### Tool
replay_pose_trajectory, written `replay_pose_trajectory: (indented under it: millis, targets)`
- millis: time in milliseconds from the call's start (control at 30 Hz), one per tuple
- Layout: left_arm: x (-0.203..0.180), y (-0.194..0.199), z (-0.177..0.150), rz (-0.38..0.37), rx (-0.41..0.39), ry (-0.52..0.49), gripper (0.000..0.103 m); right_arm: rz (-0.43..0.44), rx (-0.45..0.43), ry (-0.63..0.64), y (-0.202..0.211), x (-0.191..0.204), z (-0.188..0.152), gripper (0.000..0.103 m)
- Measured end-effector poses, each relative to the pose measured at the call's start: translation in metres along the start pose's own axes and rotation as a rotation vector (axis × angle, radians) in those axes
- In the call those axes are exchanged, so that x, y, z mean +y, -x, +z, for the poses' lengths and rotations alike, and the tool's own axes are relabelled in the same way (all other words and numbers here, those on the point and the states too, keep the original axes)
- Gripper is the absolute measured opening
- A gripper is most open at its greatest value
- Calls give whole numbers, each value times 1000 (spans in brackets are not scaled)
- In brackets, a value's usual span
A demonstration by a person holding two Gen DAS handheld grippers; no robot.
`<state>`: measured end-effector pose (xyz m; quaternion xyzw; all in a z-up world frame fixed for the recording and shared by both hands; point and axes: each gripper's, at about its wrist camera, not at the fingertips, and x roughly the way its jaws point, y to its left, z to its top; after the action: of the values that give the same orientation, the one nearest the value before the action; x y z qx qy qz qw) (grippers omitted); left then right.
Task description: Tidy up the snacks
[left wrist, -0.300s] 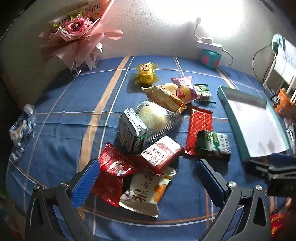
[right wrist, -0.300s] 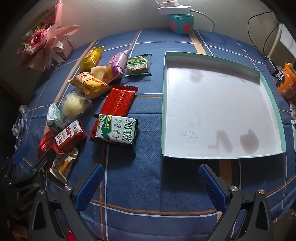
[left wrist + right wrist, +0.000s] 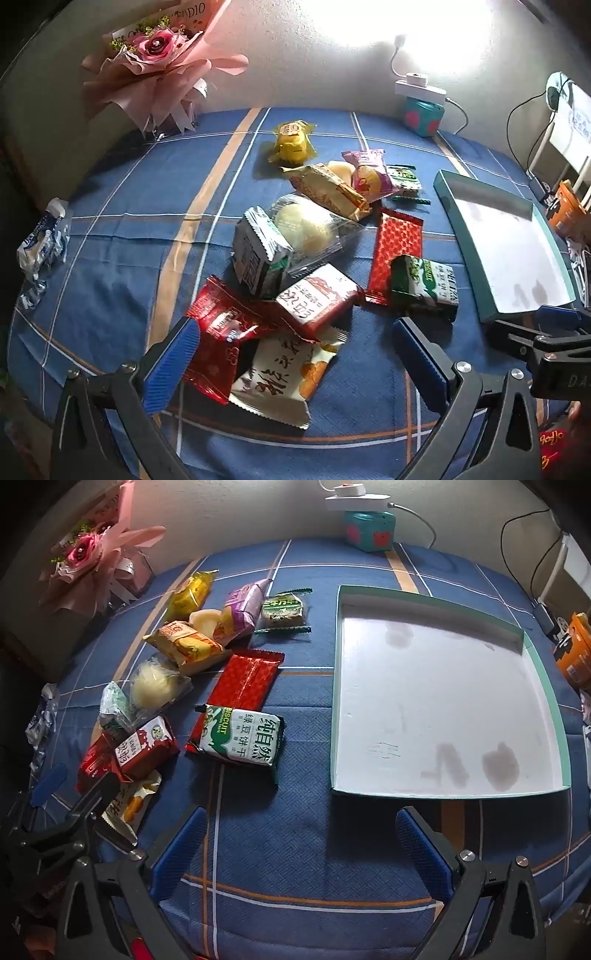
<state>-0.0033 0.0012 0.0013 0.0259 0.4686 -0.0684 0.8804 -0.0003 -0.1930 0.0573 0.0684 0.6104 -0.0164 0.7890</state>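
Note:
Several wrapped snacks lie in a loose pile on the blue plaid cloth. My left gripper [image 3: 295, 362] is open and empty, low over the near end of the pile, its fingers either side of a white and orange packet [image 3: 280, 373] and a dark red packet [image 3: 218, 332]. A green and white biscuit pack [image 3: 242, 740] lies on a long red wrapper [image 3: 247, 683]. The teal tray [image 3: 543, 672] with a white floor sits to the right, holding nothing. My right gripper [image 3: 301, 842] is open and empty over bare cloth just in front of the tray.
A pink flower bouquet [image 3: 162, 70] stands at the back left. A teal cube [image 3: 369, 531] with a white power strip sits at the back. An orange box [image 3: 576, 653] and cables are at the far right. A crumpled blue and white wrapper [image 3: 40, 247] lies at the left edge.

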Motion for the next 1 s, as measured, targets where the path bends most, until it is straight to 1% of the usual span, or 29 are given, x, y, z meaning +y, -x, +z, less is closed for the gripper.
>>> replay_pose_trajectory:
  millis: [367,1000]
  targets:
    - [0,-2,-4,10,26,4,103,17,-10,46,6,1,1,103]
    - [-2,-1,-7,23,25,-15,103,15,-14,51,6,4,-1,103]
